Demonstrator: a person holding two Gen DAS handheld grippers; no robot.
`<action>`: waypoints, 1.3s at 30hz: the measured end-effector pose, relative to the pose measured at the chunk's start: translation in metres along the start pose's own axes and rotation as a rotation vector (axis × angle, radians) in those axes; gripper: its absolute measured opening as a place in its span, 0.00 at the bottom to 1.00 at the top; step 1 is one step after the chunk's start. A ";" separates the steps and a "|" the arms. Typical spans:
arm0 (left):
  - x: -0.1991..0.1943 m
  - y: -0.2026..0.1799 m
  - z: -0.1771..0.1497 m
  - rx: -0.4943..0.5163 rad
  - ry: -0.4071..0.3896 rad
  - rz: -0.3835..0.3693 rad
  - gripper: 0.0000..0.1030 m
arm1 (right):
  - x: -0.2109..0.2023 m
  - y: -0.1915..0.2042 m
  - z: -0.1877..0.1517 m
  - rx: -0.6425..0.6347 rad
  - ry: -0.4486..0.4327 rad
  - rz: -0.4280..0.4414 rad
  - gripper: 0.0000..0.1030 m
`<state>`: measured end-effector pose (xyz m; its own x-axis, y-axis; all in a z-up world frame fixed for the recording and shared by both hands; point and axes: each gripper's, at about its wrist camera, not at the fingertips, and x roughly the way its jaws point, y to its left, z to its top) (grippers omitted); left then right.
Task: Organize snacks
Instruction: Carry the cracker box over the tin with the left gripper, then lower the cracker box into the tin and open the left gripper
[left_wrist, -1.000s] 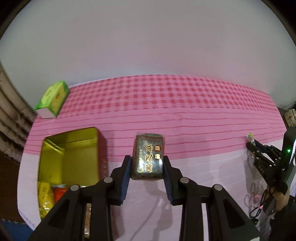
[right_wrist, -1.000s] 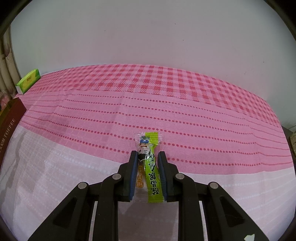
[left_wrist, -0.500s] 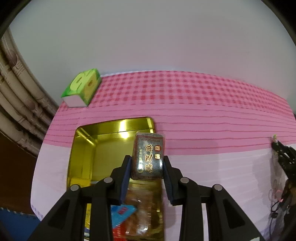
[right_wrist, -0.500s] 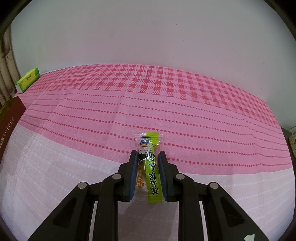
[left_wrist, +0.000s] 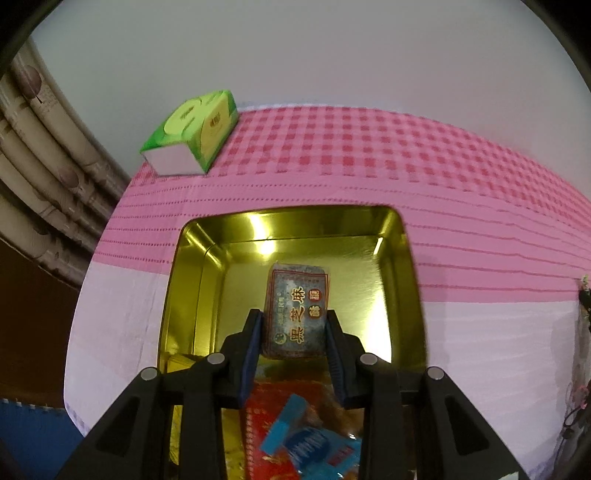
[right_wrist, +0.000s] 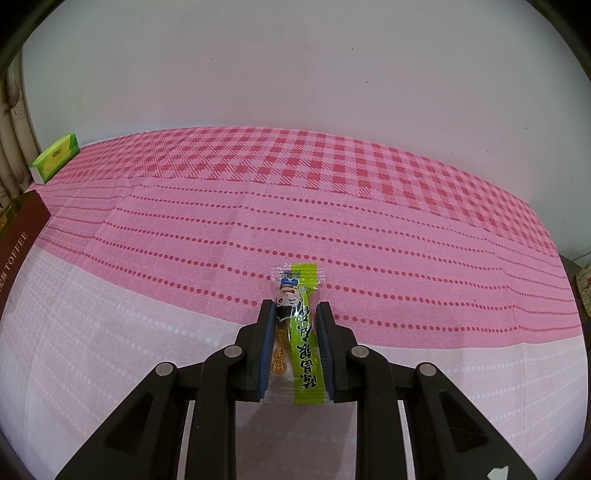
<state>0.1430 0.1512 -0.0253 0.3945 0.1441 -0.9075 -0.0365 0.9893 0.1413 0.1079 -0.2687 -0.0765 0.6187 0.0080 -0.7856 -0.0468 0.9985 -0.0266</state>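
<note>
Sesame snack (left_wrist: 295, 314) clamped between left fingers (left_wrist: 255, 343), seemingly above tin (left_wrist: 406, 258).

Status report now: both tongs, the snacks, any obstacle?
Left tongs shut on dark sesame snack pack, over gold tin. Right tongs shut on green candy stick. Nothing blocking.

The left gripper (left_wrist: 294, 325), with the dark snack packet (left_wrist: 296, 314) between its fingers, has moved from the pink cloth at 3 o'clock of the gold tin (left_wrist: 402, 258) to above its inside.
</note>
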 end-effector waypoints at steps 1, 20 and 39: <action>0.004 0.003 0.001 0.000 0.010 0.001 0.32 | 0.000 0.000 0.000 -0.001 0.000 -0.001 0.20; 0.043 0.032 -0.003 0.001 0.115 0.018 0.32 | 0.000 0.001 0.001 -0.007 0.000 -0.004 0.20; 0.026 0.032 0.001 0.001 0.048 0.039 0.37 | 0.000 0.001 0.001 -0.018 -0.001 -0.016 0.20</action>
<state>0.1529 0.1861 -0.0437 0.3484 0.1835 -0.9192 -0.0496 0.9829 0.1774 0.1092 -0.2671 -0.0760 0.6205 -0.0076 -0.7842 -0.0509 0.9974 -0.0500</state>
